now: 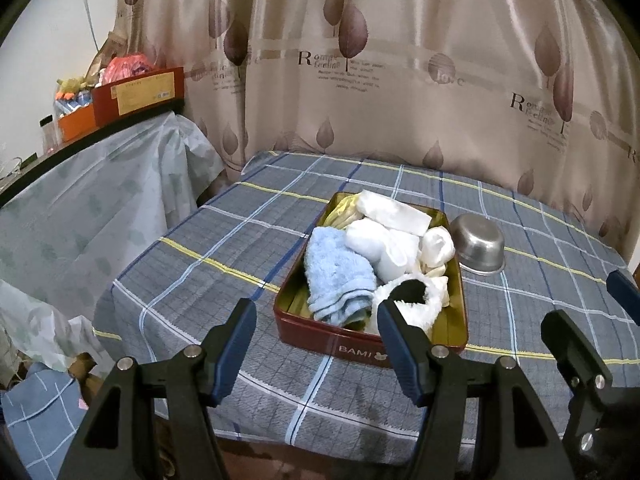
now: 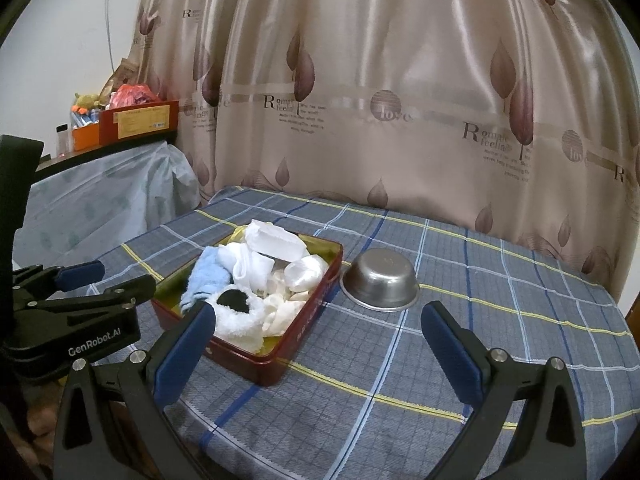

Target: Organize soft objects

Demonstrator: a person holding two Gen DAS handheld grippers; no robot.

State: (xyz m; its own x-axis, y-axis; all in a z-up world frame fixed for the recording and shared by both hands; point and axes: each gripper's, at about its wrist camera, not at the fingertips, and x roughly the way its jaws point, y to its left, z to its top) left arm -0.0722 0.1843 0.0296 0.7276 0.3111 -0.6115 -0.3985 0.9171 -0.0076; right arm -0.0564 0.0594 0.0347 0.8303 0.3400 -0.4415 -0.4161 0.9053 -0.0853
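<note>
Left tool [image 1: 316, 316] and right tool [image 2: 318, 322] both released, empty; above plaid tablecloth [image 1: 192, 280].

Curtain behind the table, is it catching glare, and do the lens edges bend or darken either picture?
Right wrist view: bright sheen streaks down the curtain folds; left wrist view: softer sheen on it. Both views: black corners, and the checked tablecloth lines bow outward; the tin stays sharp.

one red tin [image 1: 360, 344], one steel bowl [image 1: 478, 242], one blue towel [image 1: 338, 276], and two open hand-held grippers [image 1: 316, 320] [image 2: 316, 340].
</note>
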